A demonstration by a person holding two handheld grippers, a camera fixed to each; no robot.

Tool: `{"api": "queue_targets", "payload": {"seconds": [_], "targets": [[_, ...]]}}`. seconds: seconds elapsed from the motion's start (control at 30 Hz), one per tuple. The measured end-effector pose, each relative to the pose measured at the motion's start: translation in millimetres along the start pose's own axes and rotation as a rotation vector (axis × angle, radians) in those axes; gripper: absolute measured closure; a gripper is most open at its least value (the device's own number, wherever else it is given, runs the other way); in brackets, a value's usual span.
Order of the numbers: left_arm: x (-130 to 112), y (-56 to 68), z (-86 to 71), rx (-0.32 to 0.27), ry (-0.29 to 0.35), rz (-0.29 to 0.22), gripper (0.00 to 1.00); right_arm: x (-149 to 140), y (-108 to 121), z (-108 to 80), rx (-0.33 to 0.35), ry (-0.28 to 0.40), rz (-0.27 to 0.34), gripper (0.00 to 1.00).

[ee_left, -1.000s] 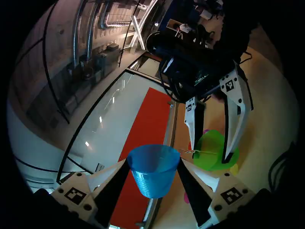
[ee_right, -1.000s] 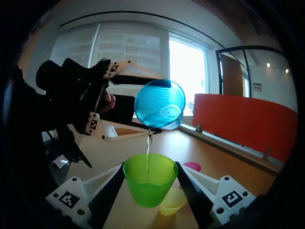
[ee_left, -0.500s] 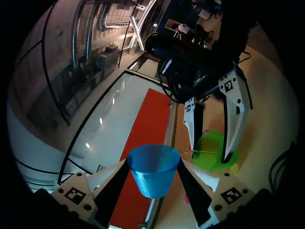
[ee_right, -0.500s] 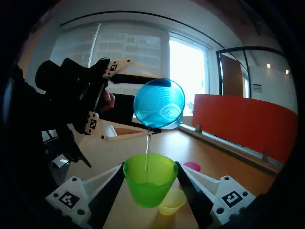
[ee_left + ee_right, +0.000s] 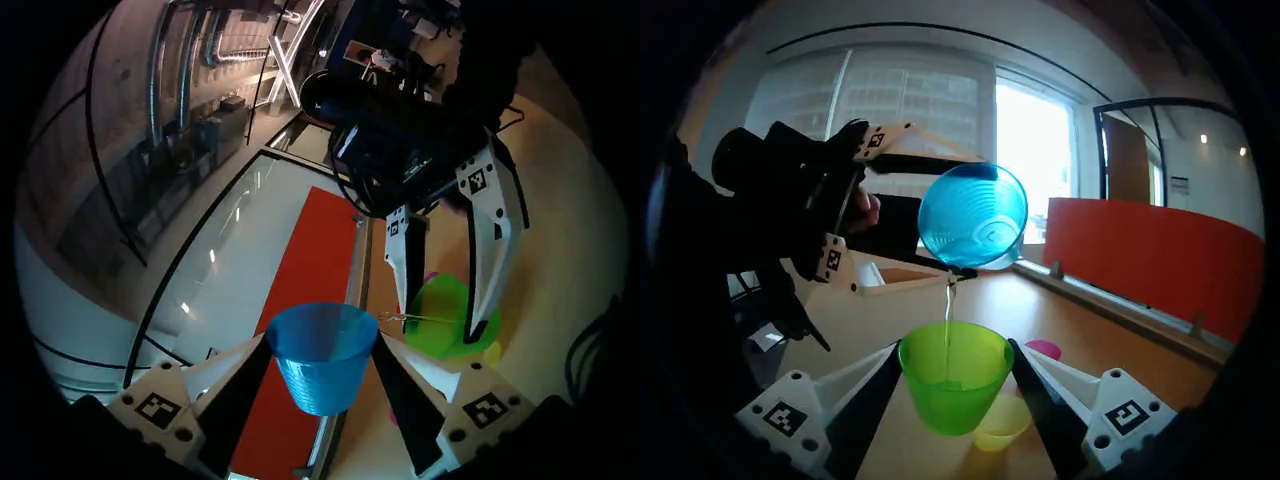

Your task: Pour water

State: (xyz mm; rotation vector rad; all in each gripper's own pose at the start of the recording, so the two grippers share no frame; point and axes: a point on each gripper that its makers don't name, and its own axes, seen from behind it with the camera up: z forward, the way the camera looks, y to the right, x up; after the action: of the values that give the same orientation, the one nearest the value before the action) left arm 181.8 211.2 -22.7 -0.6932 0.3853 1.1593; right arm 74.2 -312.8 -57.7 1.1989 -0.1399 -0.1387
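The left tool (image 5: pixel 322 346) has two white tapering fingers (image 5: pixel 232 372) with black inner faces. Behind them sit white blocks bearing square black-and-white markers (image 5: pixel 157 409) and dark screws. The right tool (image 5: pixel 954 352) looks the same, and black cables (image 5: pixel 352 188) loop behind its dark body.

Tilted cup (image 5: pixel 972 216) in left gripper (image 5: pixel 982 222) sits directly above upright cup (image 5: pixel 954 376) in right gripper (image 5: pixel 954 348); water stream (image 5: pixel 947 320) falls between them. Near small cup (image 5: pixel 1002 422) and far small cup (image 5: pixel 1044 349) stand on counter (image 5: pixel 1096 324), right of upright cup.
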Motion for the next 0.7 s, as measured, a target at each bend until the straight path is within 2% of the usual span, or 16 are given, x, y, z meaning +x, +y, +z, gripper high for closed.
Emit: {"api": "queue_targets", "payload": {"seconds": [0.7], "targets": [[3.2,-1.4,-1.4,0.002,0.002,0.025,0.14,2.3,-1.3,1.2,0.001,0.005,-0.004,0.05]]}}
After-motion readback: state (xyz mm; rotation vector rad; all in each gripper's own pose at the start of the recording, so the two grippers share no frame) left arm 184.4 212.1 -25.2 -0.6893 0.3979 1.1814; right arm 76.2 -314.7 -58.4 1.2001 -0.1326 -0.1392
